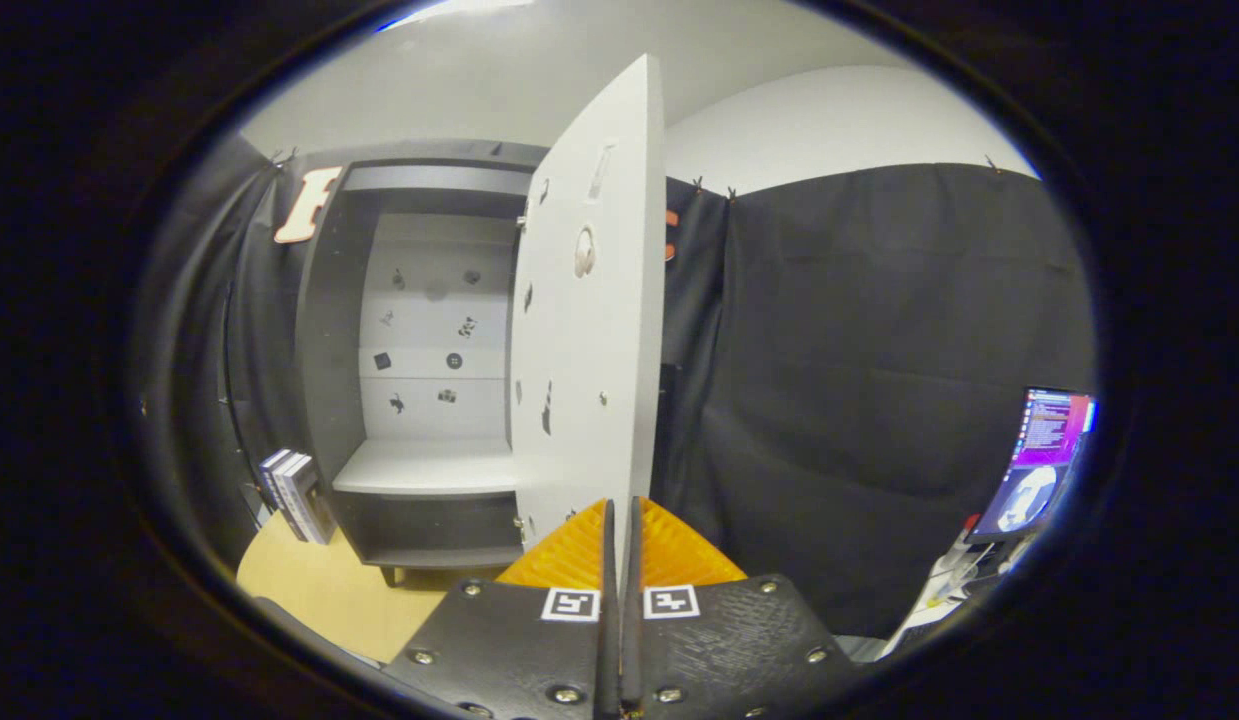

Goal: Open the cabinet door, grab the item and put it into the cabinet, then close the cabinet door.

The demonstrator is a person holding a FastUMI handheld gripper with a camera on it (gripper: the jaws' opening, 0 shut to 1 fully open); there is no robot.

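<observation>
The grey cabinet (329, 330) stands on a wooden table, and its white door (589, 330) is swung wide open toward me. The door's inner face carries small stickers. My gripper (622, 520) is closed on the door's free edge near its lower corner, which runs down into the narrow gap between the two fingers. Inside the cabinet, a pale shelf (429, 465) sits bare below a back wall dotted with stickers. A few upright books (297, 495) stand on the table just left of the cabinet.
The wooden tabletop (329, 590) stretches in front of the cabinet and the books. A lit monitor (1044, 460) stands far right, with white clutter below it. Black cloth walls close off the back and both sides.
</observation>
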